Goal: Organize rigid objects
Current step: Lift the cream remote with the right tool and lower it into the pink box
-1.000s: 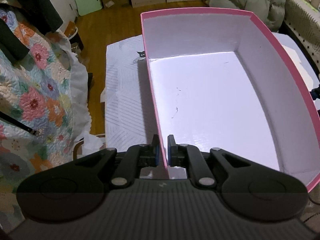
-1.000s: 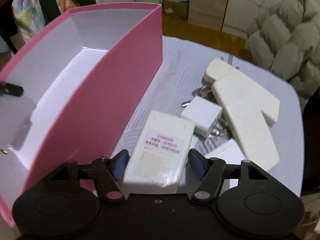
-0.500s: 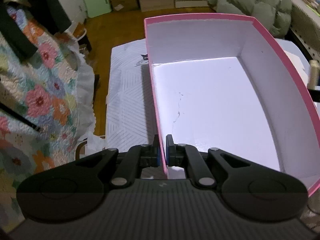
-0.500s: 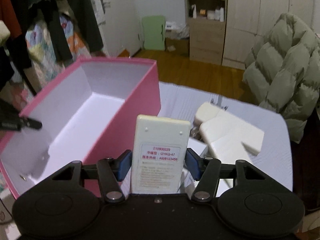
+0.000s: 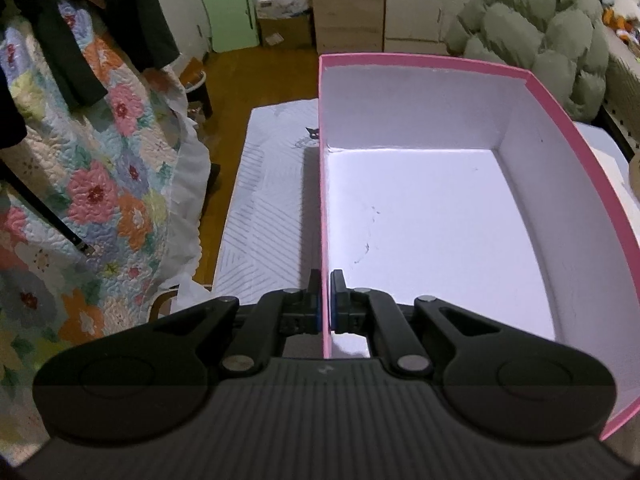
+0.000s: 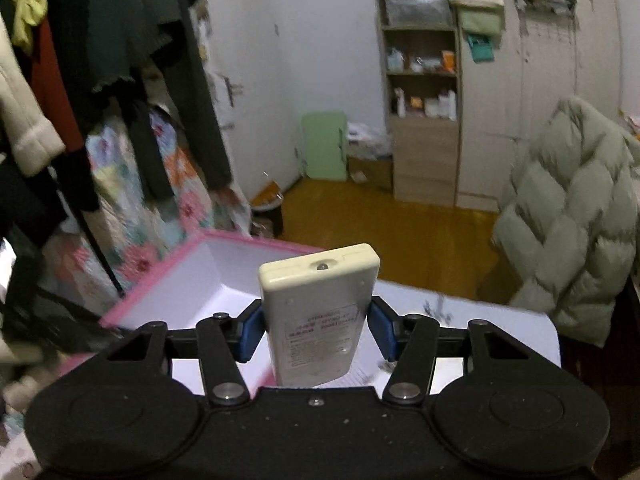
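Between the blue fingers (image 6: pixel 247 332) of the right gripper (image 6: pixel 316 332) stands a cream remote-like device (image 6: pixel 318 312), its labelled face toward the camera and its top end pointing away; both pads press on its sides, so it is grasped, the jaws having just closed a little further onto it; it is held up off the surface (image 6: pixel 480 320), above and just to the near side of the pink box (image 6: pixel 168 276). That box, white inside, lies to the left of and beyond the device; its near wall is pinched by the left gripper (image 5: pixel 325 304), whose fingers (image 5: pixel 314 304) are clenched on the thin left wall, one pad outside and one inside. Inside the box the white floor is bare, with faint scuff marks only, so the whole interior is open room. Left of the box a strip of striped cloth-covered surface runs to its edge, past which a floral quilt (image 5: pixel 100 184) hangs close by; beyond the box lies wooden floor (image 5: pixel 256 68). Only the right wrist view shows the device, the hanging dark clothes (image 6: pixel 132 40), the shelf unit (image 6: pixel 420 80) and the padded green coat (image 6: pixel 572 216) to the right of the box; only the left wrist view shows the box's floor and its far and right walls in full.
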{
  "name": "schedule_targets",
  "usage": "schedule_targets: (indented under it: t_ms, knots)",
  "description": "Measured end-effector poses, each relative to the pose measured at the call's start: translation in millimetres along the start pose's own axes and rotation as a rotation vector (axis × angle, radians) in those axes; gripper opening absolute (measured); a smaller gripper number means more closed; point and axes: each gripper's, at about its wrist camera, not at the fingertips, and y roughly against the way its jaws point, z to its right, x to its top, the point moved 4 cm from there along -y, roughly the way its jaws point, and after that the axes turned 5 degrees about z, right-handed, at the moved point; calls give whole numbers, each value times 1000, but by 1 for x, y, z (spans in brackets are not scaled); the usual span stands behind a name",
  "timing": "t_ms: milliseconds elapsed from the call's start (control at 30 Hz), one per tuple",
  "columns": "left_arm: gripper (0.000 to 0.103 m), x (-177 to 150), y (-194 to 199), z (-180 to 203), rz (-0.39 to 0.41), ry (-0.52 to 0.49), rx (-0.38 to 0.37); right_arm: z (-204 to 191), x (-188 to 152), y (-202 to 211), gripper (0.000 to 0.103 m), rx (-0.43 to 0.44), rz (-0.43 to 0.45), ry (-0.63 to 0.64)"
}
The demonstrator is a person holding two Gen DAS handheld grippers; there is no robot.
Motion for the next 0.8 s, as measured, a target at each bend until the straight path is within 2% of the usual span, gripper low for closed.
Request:
schedule_targets:
  t_ms: [100, 200, 300, 367, 633, 700, 800]
  knots:
    - [2, -3, -2, -3, 21, 42, 3, -15, 8, 1, 61, 74, 2, -16]
    - [2, -5, -5, -2, 39, 59, 10, -32, 12, -14, 61, 180, -46, -46]
    - [3, -5, -4, -3, 55, 67, 14, -54, 16, -42, 61, 266, -130, -60]
    - [3, -7, -2, -2, 62, 64, 18, -68, 12, -67, 61, 303, -216, -75]
    - [3, -8, -2, 2, 86, 34, 32, -90, -14, -179, 61, 284, -510, -180]
    - [3, -8, -2, 1, 89, 29, 32, -92, -22, -195, 61, 268, -554, -200]
    - [3, -8, -3, 2, 92, 19, 35, -95, -24, -212, 61, 239, -569, -231]
